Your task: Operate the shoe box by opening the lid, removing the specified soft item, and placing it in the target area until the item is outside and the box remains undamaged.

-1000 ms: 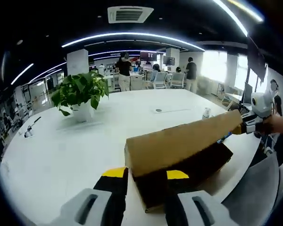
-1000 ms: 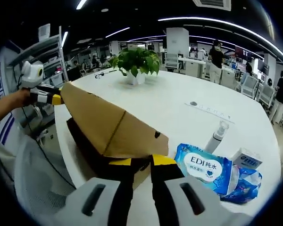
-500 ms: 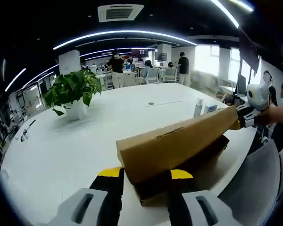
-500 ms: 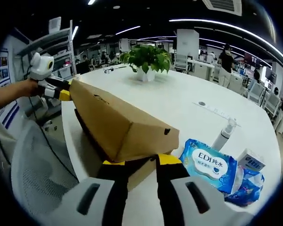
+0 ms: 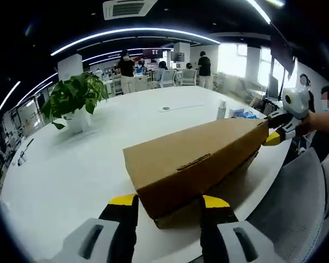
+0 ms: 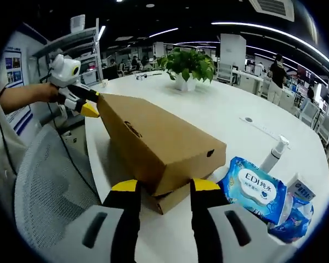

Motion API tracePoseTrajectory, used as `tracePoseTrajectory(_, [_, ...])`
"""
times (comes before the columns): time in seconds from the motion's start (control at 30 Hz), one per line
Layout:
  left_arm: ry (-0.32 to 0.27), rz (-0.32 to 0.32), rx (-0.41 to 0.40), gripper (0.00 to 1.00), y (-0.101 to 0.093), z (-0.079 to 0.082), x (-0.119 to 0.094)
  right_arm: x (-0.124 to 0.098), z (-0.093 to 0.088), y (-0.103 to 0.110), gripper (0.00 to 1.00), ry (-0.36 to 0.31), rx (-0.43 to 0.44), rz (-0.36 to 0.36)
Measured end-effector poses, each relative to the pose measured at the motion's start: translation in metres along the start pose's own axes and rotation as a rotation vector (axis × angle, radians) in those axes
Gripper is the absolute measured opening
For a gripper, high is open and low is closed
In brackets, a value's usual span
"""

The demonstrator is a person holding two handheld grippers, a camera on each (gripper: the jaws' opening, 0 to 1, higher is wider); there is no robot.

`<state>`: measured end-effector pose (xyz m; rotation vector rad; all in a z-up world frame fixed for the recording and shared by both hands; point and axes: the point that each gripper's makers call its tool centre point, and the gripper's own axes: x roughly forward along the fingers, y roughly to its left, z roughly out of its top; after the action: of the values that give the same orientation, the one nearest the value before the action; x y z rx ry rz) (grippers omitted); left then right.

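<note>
A brown cardboard shoe box lies near the edge of the white table [image 5: 60, 170], its lid [image 5: 192, 156] [image 6: 153, 137] down over the base [image 5: 172, 219] [image 6: 172, 200]. Nothing inside the box can be seen. My left gripper [image 5: 169, 201] stands open, its yellow-tipped jaws flanking the near end of the box. It appears again as the left gripper [image 6: 88, 107] at the lid's far corner, in a person's hand. My right gripper [image 6: 165, 186] is open around the opposite end, and the right gripper [image 5: 274, 134] sits at the lid's far tip.
A potted plant [image 5: 71, 98] [image 6: 189, 66] stands mid-table. A blue wet-wipes pack [image 6: 257, 189], a spray bottle [image 6: 274, 156] and a small carton [image 6: 301, 192] lie beside the box. A grey mesh chair [image 6: 49, 181] [image 5: 296, 203] is at the table edge. People stand far behind.
The lid, raised a second ago with the dark inside showing, has come down onto the base. The jaws of both grippers have spread wider apart.
</note>
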<state>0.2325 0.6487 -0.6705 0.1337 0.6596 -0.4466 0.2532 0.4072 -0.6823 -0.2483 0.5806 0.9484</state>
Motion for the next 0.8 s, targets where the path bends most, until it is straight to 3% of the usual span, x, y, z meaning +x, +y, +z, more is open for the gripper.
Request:
tracePoseTrajectory(0.53, [0.078, -0.052, -0.050, 0.49, -0.005, -0.026, 0.017, 0.016, -0.022, 0.005, 0.37, 0.051, 0.073, 0.024])
tracePoseTrajectory(0.8, [0.098, -0.025, -0.060, 0.42, 0.001, -0.033, 0.024, 0.025, -0.030, 0.004, 0.36, 0.080, 0.047, 0.001])
